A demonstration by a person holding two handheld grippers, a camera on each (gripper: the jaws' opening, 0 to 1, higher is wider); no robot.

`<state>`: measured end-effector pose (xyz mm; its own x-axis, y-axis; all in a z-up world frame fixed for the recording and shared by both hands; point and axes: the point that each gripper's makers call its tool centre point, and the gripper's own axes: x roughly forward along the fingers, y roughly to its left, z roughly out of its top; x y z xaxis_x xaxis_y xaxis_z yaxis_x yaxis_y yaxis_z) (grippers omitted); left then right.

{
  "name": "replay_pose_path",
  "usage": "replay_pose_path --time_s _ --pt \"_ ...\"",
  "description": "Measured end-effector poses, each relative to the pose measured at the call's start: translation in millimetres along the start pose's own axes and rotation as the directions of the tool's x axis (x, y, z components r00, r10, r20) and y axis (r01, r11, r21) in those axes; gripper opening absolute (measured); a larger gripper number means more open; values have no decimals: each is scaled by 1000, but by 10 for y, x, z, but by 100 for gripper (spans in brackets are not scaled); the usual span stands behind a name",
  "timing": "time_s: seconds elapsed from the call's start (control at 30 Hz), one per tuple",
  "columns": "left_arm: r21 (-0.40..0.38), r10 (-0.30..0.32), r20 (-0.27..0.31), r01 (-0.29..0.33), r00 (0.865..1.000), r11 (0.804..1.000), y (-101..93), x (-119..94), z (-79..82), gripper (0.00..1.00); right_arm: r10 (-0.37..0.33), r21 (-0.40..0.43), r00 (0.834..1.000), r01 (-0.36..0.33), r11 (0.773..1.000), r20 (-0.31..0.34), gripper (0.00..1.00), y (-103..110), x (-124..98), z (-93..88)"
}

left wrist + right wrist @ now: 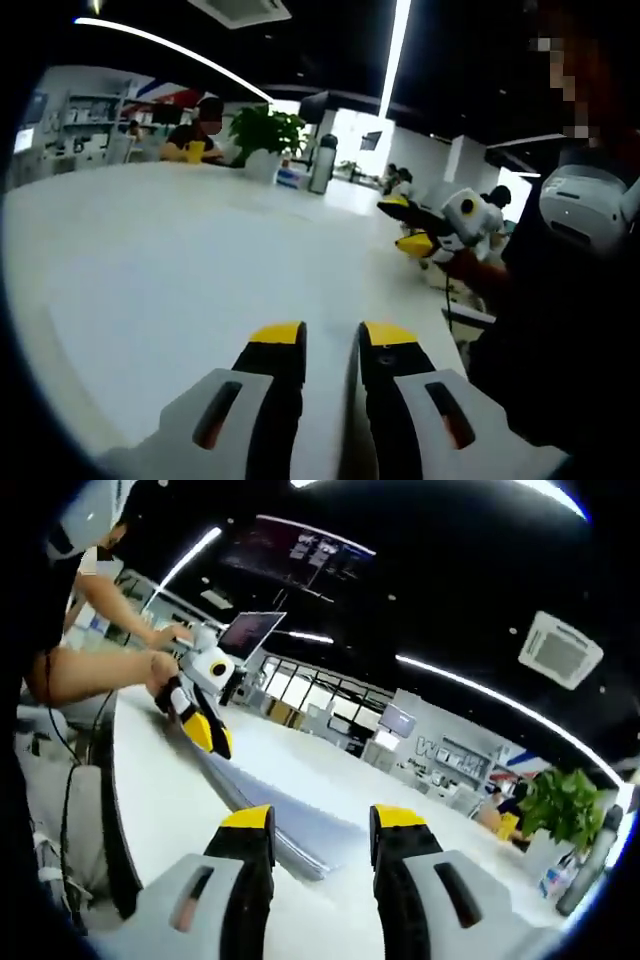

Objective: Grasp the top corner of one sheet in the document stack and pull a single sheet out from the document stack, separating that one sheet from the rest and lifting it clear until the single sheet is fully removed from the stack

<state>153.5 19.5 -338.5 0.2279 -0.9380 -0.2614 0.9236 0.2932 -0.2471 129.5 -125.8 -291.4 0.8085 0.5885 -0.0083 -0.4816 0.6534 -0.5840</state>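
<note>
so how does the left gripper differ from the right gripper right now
The left gripper has its jaws only a little apart, while the right gripper has its jaws spread wider. Bare white table lies ahead of the left gripper, while the near end of the grey document stack lies ahead of the right gripper. Both are open, have yellow tips and hold nothing.

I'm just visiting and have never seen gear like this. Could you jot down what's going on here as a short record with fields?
Setting: long white table in an open office
Left hand-held gripper: jaws open, over bare tabletop, holding nothing
Right hand-held gripper: jaws open, pointing at the document stack
Document stack: lying flat on the table, no sheet lifted yet
Background: potted plant, seated person, laptop
</note>
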Motion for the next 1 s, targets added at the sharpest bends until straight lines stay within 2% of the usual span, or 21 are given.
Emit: replay_pose_path --time_s 0.13,0.23,0.53,0.77,1.0 --pt "6 1 -3 -1 1000 1000 -3 6 -5 22 7 -200 999 -16 980 -47 38 59 97 10" --pt "3 -2 5 2 1000 1000 0 3 -5 22 16 -283 998 -33 958 -61 37 108 170 16" --pt "9 -6 5 6 1000 1000 6 6 -14 22 44 -363 994 -77 928 -98 36 177 353 -12" --pt "34 3 1 -3 1000 999 -2 16 -30 22 54 -454 987 -118 883 -151 33 228 520 -94" --pt "55 2 1 -2 1000 998 -22 26 -38 22 72 -477 983 -147 867 -172 28 286 650 -146"
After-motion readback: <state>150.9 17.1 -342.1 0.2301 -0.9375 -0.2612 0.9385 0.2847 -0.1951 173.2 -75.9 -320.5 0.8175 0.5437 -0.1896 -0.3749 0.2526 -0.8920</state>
